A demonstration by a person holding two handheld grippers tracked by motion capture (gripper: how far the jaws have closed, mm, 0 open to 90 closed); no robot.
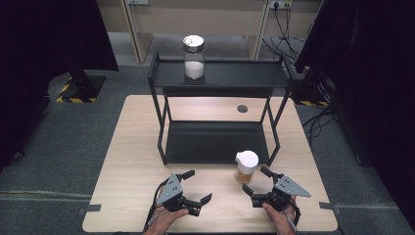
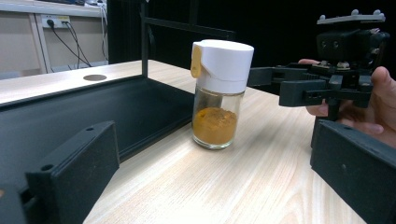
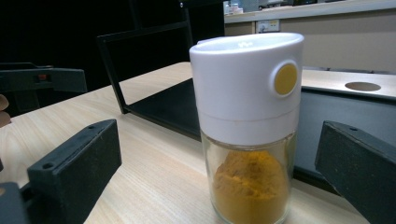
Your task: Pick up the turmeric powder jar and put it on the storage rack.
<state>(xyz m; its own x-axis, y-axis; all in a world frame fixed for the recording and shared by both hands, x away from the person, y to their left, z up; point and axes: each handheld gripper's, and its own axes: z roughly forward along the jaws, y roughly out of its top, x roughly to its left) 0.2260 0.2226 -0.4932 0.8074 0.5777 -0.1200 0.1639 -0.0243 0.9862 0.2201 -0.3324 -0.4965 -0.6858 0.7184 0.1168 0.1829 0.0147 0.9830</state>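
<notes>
On the pale wooden table [image 1: 132, 161], at about 7 o'clock from the centre, the left gripper [image 1: 192, 186] is held in a hand with its jaws released, empty. At 12 o'clock on the black two-tier metal shelf rack [image 1: 220, 81], the top tier carries a clear glass jar of white powder with a metal lid [image 1: 194, 57]. Just in front of the rack's lower tier, at 5 o'clock, stands the small glass jar of orange-brown powder with a white cap [image 1: 246, 166], upright on the table. Just beside it at 5 o'clock, the right gripper [image 1: 257, 180] has its jaws spread, either side of the jar in the right gripper view, not touching it.
</notes>
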